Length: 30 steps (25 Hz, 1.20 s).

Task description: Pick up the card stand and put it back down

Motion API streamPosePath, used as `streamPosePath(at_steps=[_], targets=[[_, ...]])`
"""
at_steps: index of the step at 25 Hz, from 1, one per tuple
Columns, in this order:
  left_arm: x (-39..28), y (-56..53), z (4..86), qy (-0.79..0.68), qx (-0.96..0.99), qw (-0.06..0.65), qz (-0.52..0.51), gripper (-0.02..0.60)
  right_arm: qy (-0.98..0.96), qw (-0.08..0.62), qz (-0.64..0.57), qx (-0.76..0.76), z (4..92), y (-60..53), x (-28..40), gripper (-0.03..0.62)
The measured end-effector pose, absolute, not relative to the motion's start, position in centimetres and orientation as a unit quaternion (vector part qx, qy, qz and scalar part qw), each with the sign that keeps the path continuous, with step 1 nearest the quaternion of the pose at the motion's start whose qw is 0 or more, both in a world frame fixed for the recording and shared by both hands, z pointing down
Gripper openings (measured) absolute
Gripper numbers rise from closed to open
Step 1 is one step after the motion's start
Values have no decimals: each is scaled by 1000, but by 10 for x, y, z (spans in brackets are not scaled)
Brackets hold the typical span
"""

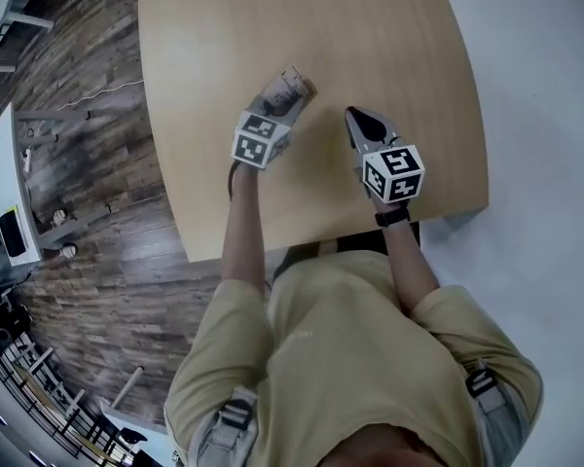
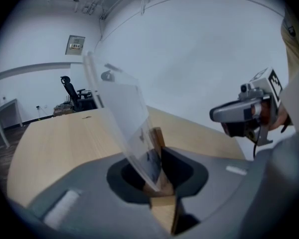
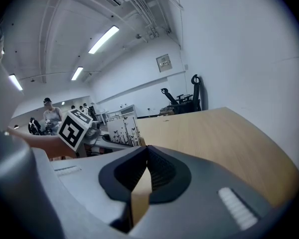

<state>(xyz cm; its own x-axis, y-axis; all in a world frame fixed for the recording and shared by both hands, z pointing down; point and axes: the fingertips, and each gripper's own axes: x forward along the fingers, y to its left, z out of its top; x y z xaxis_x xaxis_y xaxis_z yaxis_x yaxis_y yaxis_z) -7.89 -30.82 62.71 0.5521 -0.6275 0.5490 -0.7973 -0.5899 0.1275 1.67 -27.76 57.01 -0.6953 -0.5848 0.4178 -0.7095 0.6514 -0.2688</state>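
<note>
**Grip on, lift pending:** your left claw (image 2: 159,179) is clamped on the card stand (image 2: 123,108), a clear plastic sheet set in a small pale wooden block. The block is pinched between the jaws, and the sheet leans up and away to the claw's left. These views do not show whether the block has left the light wooden desk (image 1: 389,37). The pick-up step looks to be in hand. The next move calls for a straight, gentle lift with a firm grip so the tilted sheet does not swing, then a level set-down. Your left forearm (image 1: 241,224) reaches forward over the desk's near edge, with the claw pointing ahead and slightly right. Your right claw (image 3: 145,158), jaws together on nothing, sits to the left claw's right, apart from the stand.
</note>
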Motion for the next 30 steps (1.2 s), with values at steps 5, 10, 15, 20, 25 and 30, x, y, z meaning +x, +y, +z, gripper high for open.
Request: streamPosePath(at_steps=[5, 10, 15, 20, 25, 30], targets=[[-86, -274, 566, -445, 855, 163, 209, 72, -914, 131, 162, 350, 523, -260, 3, 5], [-100, -246, 497, -491, 847, 138, 151, 65, -925, 110, 127, 340, 476, -245, -9, 5], [-126, -216, 439, -546, 823, 111, 113, 60, -932, 86, 101, 337, 439, -236, -24, 5], [-158, -186, 395, -611, 784, 63, 89, 59, -938, 57, 73, 333, 403, -224, -38, 5], [-188, -161, 371, -667, 742, 22, 65, 57, -943, 41, 54, 326, 383, -210, -53, 5], [-209, -144, 361, -695, 719, -2, 34, 57, -944, 29, 42, 325, 375, -197, -70, 5]])
